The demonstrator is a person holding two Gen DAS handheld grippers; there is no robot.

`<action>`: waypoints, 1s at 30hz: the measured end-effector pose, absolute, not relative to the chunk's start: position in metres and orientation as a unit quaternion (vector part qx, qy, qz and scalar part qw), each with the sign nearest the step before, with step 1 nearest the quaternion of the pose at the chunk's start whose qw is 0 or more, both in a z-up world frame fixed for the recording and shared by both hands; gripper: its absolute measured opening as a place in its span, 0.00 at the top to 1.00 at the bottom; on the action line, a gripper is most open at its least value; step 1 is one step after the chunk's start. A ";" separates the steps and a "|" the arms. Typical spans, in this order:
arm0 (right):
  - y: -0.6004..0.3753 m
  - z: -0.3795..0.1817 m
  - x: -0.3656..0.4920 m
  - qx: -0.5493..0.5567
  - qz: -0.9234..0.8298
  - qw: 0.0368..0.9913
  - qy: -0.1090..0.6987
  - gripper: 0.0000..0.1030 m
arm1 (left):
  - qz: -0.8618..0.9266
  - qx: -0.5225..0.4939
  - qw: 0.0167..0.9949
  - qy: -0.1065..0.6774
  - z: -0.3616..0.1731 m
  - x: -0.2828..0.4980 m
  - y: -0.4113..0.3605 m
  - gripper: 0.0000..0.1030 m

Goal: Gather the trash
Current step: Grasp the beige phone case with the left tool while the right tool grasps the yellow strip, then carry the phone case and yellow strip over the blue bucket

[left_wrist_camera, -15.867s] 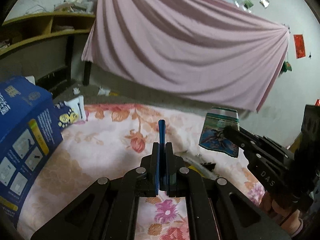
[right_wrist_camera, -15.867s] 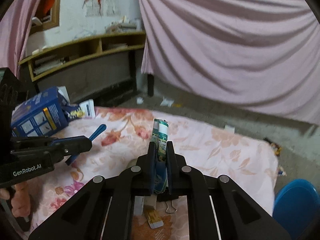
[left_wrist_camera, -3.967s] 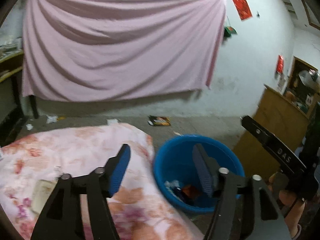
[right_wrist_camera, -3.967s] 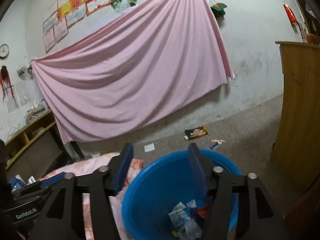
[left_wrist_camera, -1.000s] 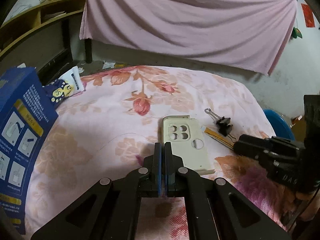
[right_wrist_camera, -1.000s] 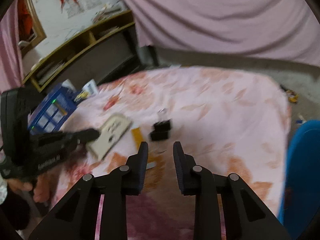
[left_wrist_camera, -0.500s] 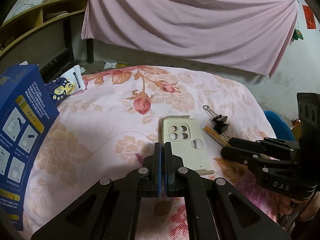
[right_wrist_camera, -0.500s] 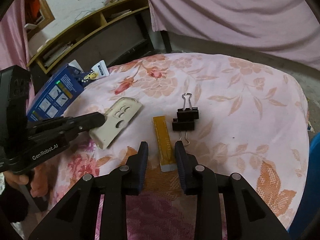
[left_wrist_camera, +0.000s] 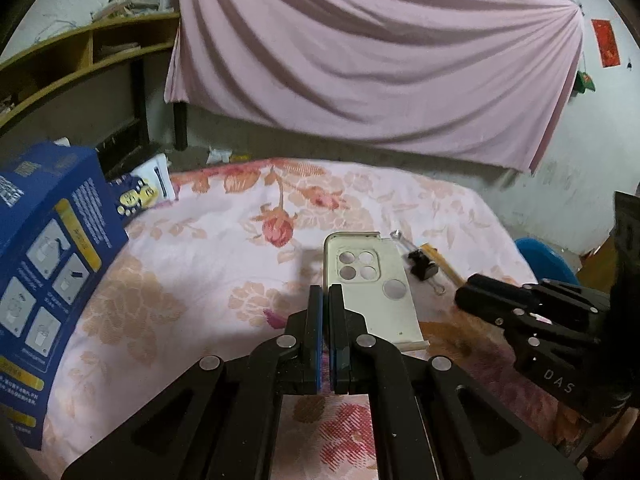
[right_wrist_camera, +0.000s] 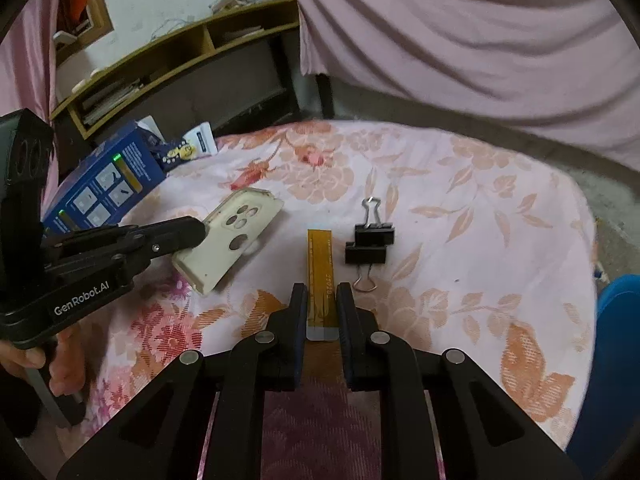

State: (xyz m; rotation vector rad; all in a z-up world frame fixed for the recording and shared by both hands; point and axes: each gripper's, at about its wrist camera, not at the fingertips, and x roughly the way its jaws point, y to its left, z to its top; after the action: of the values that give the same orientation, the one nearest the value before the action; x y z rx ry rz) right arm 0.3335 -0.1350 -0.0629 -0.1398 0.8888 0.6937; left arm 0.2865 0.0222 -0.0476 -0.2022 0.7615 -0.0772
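I am bringing the right gripper [right_wrist_camera: 322, 300] down over the yellow strip [right_wrist_camera: 320, 268], which half a second ago lay just ahead of the tips and is now sitting between them, jaws narrowly parted and not yet closing on it. That tells me the next pickup is lined up. The strip is lying flat on the floral surface [right_wrist_camera: 460, 184], its long axis running straight away from me, grey end nearest. The binder clips [right_wrist_camera: 370, 240] are sitting just to its right, the phone case [right_wrist_camera: 226, 240] to its left. My left gripper [left_wrist_camera: 325, 304] is hovering beside the case, jaws pressed together on nothing. The blue bin [right_wrist_camera: 616, 360] is waiting at the right.
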 end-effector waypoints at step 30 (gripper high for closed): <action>-0.267 0.036 0.238 -0.010 0.144 0.989 0.016 0.88 | -0.110 -0.060 0.991 0.051 0.083 0.212 -0.101 0.99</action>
State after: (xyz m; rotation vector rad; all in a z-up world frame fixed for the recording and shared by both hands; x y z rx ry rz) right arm 0.2376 -0.2672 0.0358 -0.0191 0.0325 0.2899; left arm 0.2121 -0.1010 0.0831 -0.1203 0.1014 -0.2206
